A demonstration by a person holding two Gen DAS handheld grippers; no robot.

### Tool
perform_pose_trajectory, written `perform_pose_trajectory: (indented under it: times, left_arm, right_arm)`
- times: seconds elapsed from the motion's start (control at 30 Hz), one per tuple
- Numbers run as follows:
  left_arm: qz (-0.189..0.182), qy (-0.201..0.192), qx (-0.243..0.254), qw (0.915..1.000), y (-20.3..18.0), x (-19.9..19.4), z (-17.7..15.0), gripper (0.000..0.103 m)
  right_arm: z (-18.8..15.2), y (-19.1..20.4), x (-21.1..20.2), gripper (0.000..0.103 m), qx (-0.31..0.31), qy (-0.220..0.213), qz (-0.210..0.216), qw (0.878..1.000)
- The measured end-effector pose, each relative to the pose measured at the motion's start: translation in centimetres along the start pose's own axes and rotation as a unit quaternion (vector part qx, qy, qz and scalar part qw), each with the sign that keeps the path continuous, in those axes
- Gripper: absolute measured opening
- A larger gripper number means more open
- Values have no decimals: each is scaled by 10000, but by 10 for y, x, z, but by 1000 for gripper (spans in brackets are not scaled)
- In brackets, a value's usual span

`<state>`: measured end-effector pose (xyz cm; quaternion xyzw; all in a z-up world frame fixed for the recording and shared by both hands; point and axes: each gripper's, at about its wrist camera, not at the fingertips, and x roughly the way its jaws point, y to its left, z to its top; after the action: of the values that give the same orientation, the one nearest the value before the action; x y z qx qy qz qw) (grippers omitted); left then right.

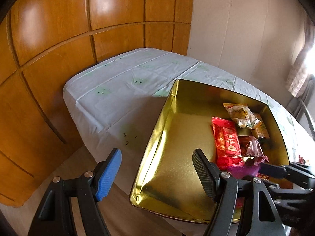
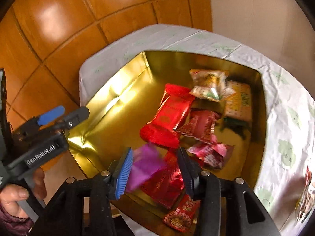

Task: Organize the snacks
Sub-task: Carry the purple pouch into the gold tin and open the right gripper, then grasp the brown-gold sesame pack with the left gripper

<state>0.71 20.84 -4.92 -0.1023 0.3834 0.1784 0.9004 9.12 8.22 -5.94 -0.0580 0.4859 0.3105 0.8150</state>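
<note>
**Snack tin on clothed table, both grippers at its near side**

Wood-panelled wall (image 1: 78, 29) stood behind a table under a pale printed tablecloth (image 1: 118, 90); a gold tin (image 1: 177, 137) sat on the cloth.

Right gripper (image 2: 155, 169): pointed down into the near end of the tin. Blue pad on its left, black pad on its right, a gap between them. A purple packet (image 2: 145, 165) lay in that gap, blurred, against or just beside the blue pad; the black pad stood clear of it, so no squeeze was seen. Under the jaws lay a dark red foil packet (image 2: 167, 184), and nearest the camera a red patterned sweet (image 2: 181, 214).

Beyond its fingertips: a bright red packet (image 2: 169, 116), a maroon packet (image 2: 198, 125) to its right, and a pink packet (image 2: 210, 153) nearer. Farthest, a clear-wrapped snack (image 2: 210, 84) lay on a yellow packet (image 2: 238, 100).

Left gripper (image 1: 157, 175): jaws wide, nothing between them; the tin's left wall fell in the gap. A hand (image 2: 13, 198) held its grip, seen from the right wrist camera.

Far right of the right gripper, more wrapped items (image 2: 307, 196) lay on the cloth outside the tin, too blurred to identify.
</note>
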Motion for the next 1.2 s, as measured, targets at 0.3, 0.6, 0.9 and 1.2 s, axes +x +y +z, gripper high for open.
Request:
perform_pose_trajectory:
  times: [0.3,0.6,0.9,1.2]
  left_arm:
    - [-164,-149,371,9991,-23,-13,-8,75]
    - [-204,-282,679,9971,-51,-32,-16,75]
    - [-389,-452,1152,9916,-88,-53,-19,75]
    - [-976,-553,2003,9733,-146,-69,-28,75]
  right_arm:
    - [-15,-11,-46,49,157,-651,-1303,9892]
    - [-33,-37,-95,49,314,-1150,-2020,9721]
    - [-58,-72,-115,49,460,-1108,-2177,9686]
    - [-94,-169,-159,49,1250,-656,-2526,9572]
